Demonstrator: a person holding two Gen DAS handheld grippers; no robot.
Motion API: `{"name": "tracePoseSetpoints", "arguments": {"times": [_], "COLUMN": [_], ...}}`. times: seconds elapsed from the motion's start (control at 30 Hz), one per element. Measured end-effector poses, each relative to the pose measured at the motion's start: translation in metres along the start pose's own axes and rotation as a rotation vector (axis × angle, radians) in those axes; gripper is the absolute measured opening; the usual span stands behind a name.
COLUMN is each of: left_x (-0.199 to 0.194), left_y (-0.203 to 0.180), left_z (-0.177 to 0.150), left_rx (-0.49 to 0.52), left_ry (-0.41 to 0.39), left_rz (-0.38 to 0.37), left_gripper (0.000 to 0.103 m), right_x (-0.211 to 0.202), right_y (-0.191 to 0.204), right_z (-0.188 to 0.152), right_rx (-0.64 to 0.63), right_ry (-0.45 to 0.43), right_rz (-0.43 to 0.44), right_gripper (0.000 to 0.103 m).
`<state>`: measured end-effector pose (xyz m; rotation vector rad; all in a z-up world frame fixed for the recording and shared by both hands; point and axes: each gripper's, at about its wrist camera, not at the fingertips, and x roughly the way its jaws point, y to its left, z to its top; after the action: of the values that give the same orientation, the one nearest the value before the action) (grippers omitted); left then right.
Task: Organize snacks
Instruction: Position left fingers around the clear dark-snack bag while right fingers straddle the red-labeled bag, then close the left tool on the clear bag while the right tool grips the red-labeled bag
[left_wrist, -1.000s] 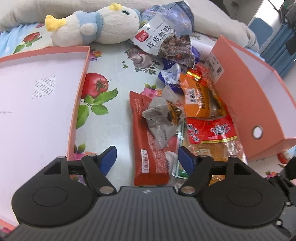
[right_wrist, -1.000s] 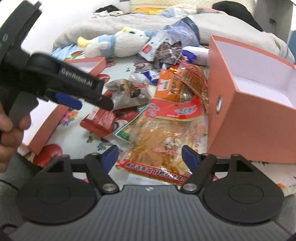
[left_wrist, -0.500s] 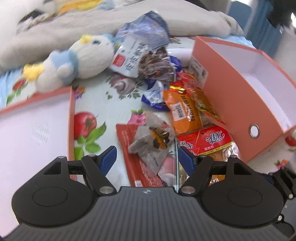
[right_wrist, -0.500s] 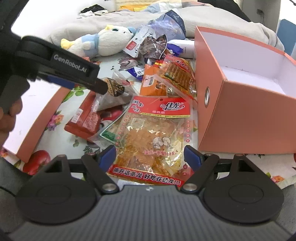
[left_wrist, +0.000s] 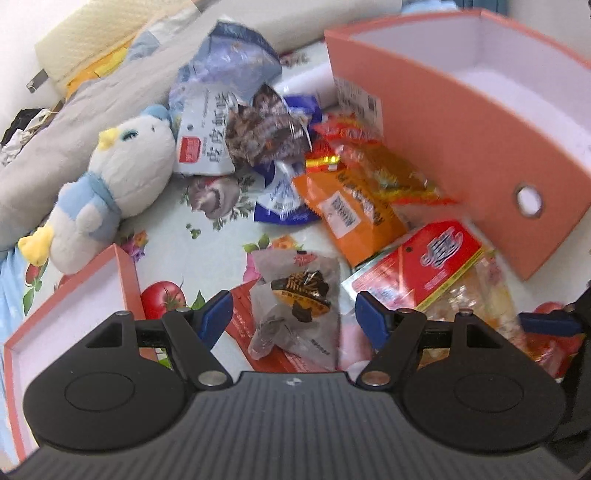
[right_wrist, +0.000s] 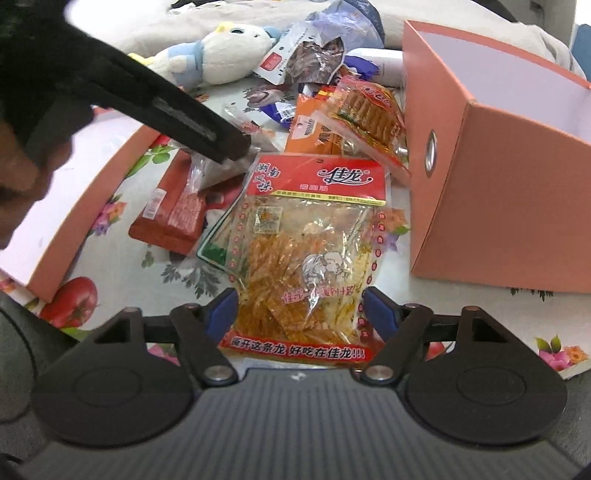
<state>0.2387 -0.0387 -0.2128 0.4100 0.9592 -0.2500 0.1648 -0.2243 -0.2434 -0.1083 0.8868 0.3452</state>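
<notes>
A pile of snack packets lies on the flowered cloth. My left gripper (left_wrist: 293, 317) is open, its fingers either side of a small clear packet with a dark pastry (left_wrist: 299, 299) that lies on a long red packet (left_wrist: 266, 328). My right gripper (right_wrist: 297, 314) is open around the lower end of a big clear bag of orange strips with a red header (right_wrist: 314, 251). That bag also shows in the left wrist view (left_wrist: 436, 273). An orange packet (left_wrist: 351, 214) and a blue-white bag (left_wrist: 218, 122) lie further back.
An open orange box (right_wrist: 498, 177) stands to the right of the pile. Its flat lid (left_wrist: 70, 321) lies at the left. A white and blue plush bird (left_wrist: 110, 192) lies behind the lid. A grey blanket (left_wrist: 44, 140) runs along the back.
Both grippers have moved forward and lower toward the pile. The left gripper now straddles the pastry packet. The right gripper has closed in on the bag of orange strips.
</notes>
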Motion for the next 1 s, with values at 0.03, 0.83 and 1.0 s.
{"name": "tracePoseSetpoints", "arguments": {"times": [0.03,0.83,1.0], "left_x": [0.004,-0.028,-0.050], "left_y": [0.000,0.025,0.035], "left_z": [0.000,-0.014,-0.018], "left_rx": [0.005,-0.328,-0.417], "left_ry": [0.010,-0.016,-0.050], "left_rz": [0.003,0.011,-0.006], "left_gripper": [0.077,0.056,0.056], "right_x": [0.000,-0.020,-0.030], "right_y": [0.000,-0.005,0.000], "right_z": [0.000,0.008,0.016], "right_rx": [-0.004,0.020,0.013], "right_ry": [-0.001,-0.061,-0.088], "right_rz": [0.003,0.074,0.098], "right_gripper": [0.070,0.040,0.039]}}
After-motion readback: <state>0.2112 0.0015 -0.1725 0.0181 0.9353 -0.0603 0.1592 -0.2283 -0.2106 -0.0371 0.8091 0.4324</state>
